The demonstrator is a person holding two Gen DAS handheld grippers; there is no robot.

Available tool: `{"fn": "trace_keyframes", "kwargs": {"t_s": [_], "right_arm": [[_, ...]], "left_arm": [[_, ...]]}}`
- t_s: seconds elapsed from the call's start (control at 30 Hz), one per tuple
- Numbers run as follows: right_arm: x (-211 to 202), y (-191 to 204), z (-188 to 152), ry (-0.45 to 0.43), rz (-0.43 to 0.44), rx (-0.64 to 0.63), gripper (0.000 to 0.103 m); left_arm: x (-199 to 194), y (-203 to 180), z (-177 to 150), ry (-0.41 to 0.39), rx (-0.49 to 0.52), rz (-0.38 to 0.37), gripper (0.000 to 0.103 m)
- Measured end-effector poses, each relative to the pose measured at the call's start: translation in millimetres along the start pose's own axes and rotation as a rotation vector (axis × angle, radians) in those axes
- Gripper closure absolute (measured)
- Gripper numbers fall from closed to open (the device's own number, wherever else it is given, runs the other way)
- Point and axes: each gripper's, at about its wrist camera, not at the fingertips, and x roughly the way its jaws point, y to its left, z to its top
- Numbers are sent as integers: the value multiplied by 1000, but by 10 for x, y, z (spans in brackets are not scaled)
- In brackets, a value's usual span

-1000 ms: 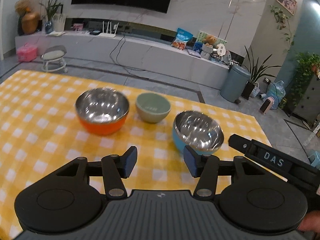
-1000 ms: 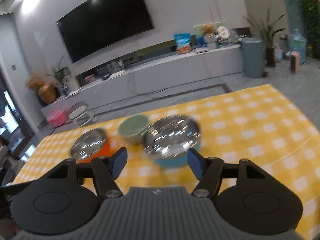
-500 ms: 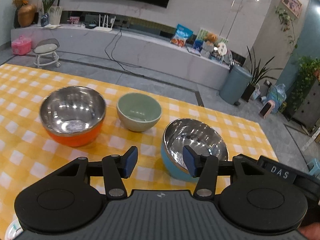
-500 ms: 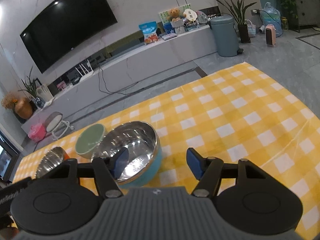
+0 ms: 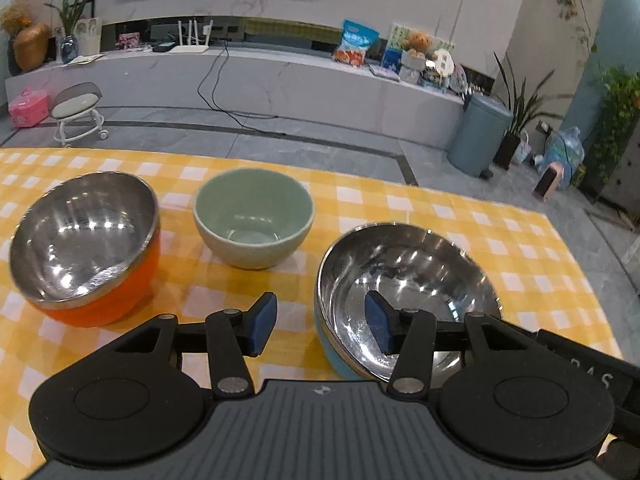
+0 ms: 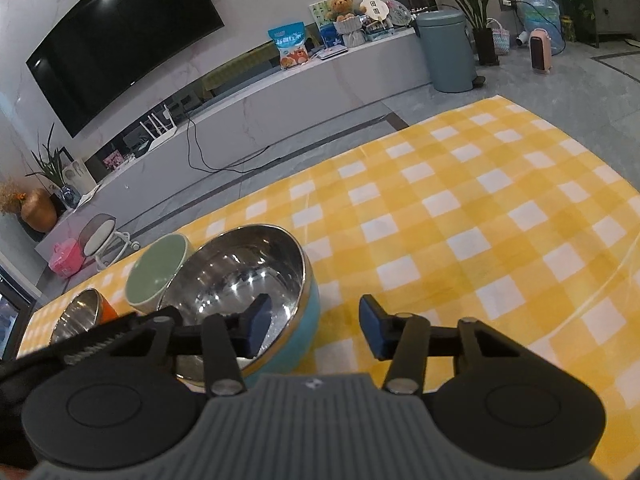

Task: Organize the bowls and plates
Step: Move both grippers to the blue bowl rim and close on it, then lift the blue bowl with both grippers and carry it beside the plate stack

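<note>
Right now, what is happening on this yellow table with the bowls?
A person holds a gripper in each hand, and both work on the blue steel bowl. The left gripper straddles its left rim and the right gripper its right rim, one finger inside and one outside each. Both jaws have just been closing, but the pads do not press yet. The orange steel bowl and the green bowl stand untouched on the checked tablecloth.

Orange bowl (image 5: pixel 100 280), green bowl (image 5: pixel 253 218), blue bowl (image 6: pixel 296 320), yellow-and-white checked cloth (image 6: pixel 460 220)
</note>
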Motion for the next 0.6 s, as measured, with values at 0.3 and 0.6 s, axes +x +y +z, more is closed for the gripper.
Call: {"fn": "trace_keyframes", "kwargs": {"t_s": [0.3, 0.6], "right_arm": [[101, -4, -54, 30, 23, -9, 66], [79, 21, -65, 20, 44, -17, 89]], "left_arm": [[135, -50, -15, 50, 24, 10, 76], [75, -164, 14, 63, 62, 27, 88]]}}
